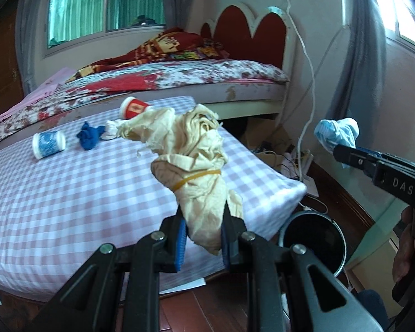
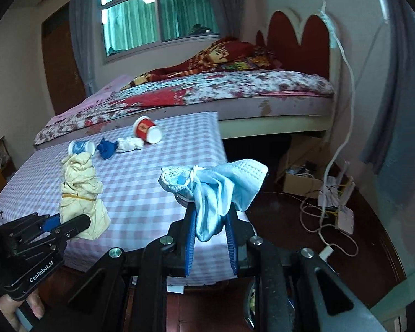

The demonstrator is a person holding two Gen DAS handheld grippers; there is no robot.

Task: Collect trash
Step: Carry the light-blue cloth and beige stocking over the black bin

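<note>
My left gripper is shut on a crumpled beige bag bound with a rubber band, held above the checked table's right corner. In the right wrist view the same beige bag hangs at the lower left in the left gripper. My right gripper is shut on a light blue face mask; in the left wrist view that mask is at the right, held by the right gripper. On the table lie a red paper cup, a blue-white cup, a blue glove and a white wad.
A black round bin stands on the wooden floor beside the checked table, at its right corner. A bed with floral covers is behind. Cables, a cardboard box and a white device lie on the floor at right.
</note>
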